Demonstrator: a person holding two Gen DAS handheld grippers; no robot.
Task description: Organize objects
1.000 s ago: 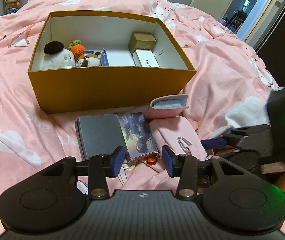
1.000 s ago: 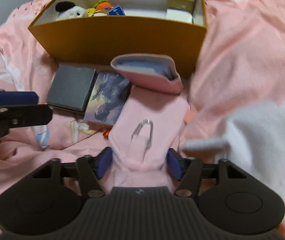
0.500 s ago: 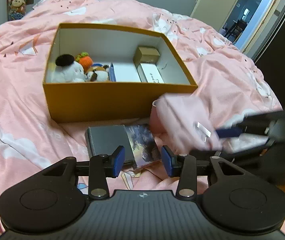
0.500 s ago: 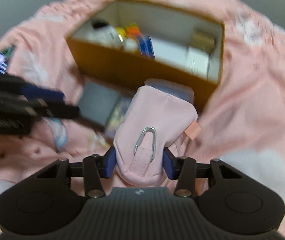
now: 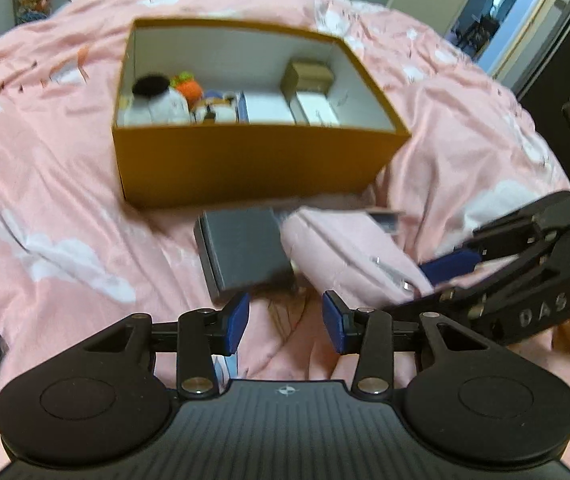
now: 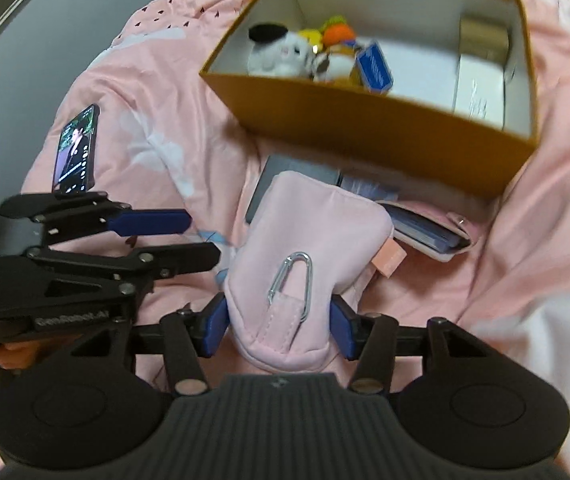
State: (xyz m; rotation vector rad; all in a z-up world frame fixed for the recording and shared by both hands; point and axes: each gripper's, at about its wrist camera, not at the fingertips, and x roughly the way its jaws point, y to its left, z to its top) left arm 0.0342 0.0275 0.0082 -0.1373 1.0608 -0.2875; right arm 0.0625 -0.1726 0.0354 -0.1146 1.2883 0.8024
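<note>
The right gripper is clamped on a pink pouch; its blue pads press the lower end of the pouch from both sides, and the jaws have just opened a little but the pouch remains between them. The pouch is lifted above the pink blanket, and a silver clip hangs on its front. It is in front of the yellow box, not inside it. Under and behind the pouch lie a grey case and a card wallet on the blanket, close to the front wall of the box.

The left gripper has its fingers apart, with nothing between them; it hovers over the blanket beside the pouch. In the box are a white plush, an orange toy, a blue card, a white carton and a small brown carton. A phone with a lit screen lies on the blanket at the left, well apart from the box.
</note>
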